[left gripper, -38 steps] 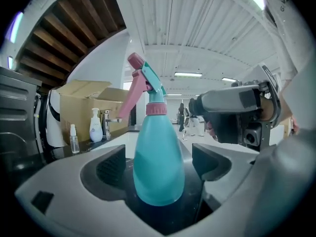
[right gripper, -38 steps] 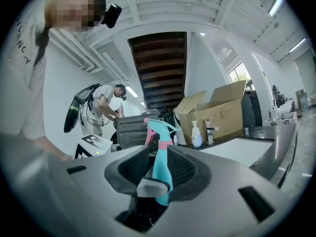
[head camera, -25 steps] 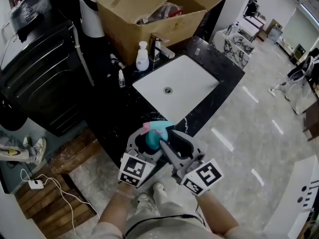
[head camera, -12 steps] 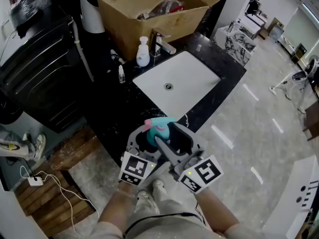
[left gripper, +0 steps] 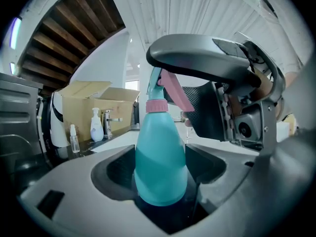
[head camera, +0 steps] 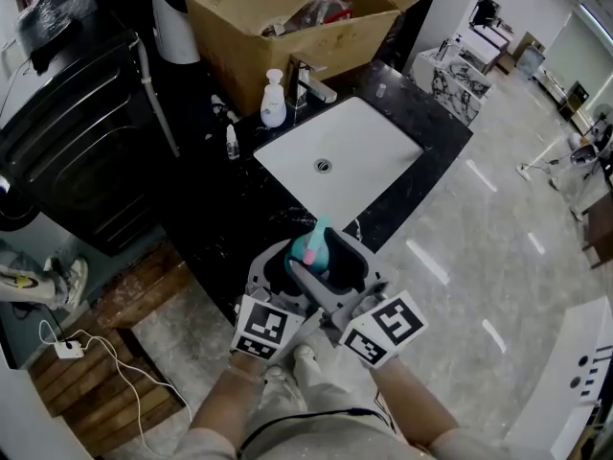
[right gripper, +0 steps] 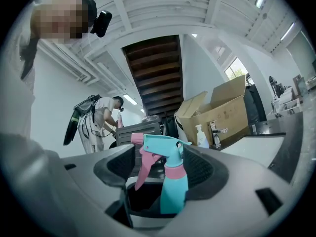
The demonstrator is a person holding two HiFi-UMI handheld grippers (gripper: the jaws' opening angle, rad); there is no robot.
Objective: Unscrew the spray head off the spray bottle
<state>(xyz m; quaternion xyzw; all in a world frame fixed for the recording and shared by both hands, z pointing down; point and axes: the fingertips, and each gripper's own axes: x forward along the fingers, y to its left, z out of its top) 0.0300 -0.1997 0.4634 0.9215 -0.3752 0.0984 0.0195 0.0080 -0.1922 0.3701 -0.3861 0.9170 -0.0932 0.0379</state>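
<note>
Two claws at one bottle, just off the edge of the black worktop (head camera: 220, 209), on the person's side of the sink (head camera: 354, 161).

Left claw (left gripper: 161, 159): just been closing, pads pressed on the wide lower body of the spray bottle (left gripper: 161, 132), held upright in the air on that same side of the sink.

Right claw (right gripper: 165, 169): just been opening, spread wide around the spray head (right gripper: 160, 144), pressing on nothing.

Bottle judged light, thin-walled plastic, smooth and tapering upward. Liable to dent under a hard squeeze and to spin or slide in a loose one. Best held low on the body, as here.

Head judged stiff. Best taken at the pink collar (right gripper: 174, 172), not at the pink trigger (right gripper: 143, 167), likely too springy and too far off-centre to turn the thread.
</note>
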